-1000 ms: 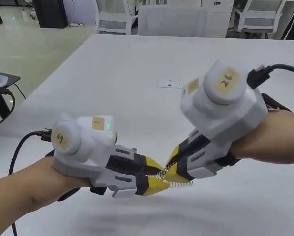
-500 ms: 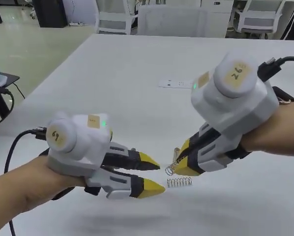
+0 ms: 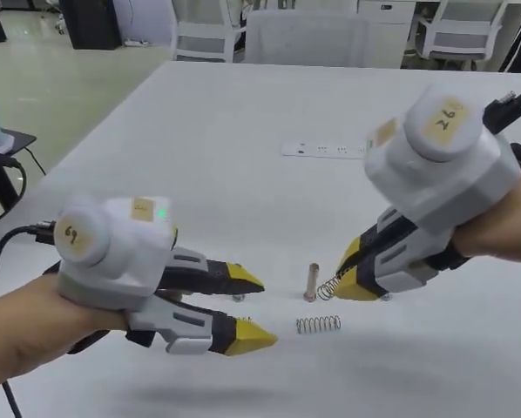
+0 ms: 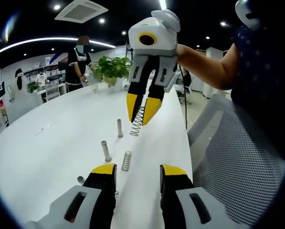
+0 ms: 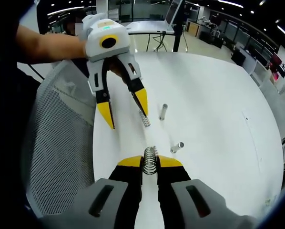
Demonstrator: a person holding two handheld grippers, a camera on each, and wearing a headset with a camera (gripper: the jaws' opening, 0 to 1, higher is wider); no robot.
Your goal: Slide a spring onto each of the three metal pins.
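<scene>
Steel spring [image 3: 330,286] sits pinched in the right claw [image 3: 352,280], free end just beside the upright pin [image 3: 312,281] & long axis prob. tilted off the pin's vertical, while the left claw [image 3: 267,308] gapes empty farther off, spare spring [image 3: 318,324] flat on the bench [image 3: 243,157].

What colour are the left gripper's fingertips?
Yellow; the left gripper shows them best in the head view.
</scene>
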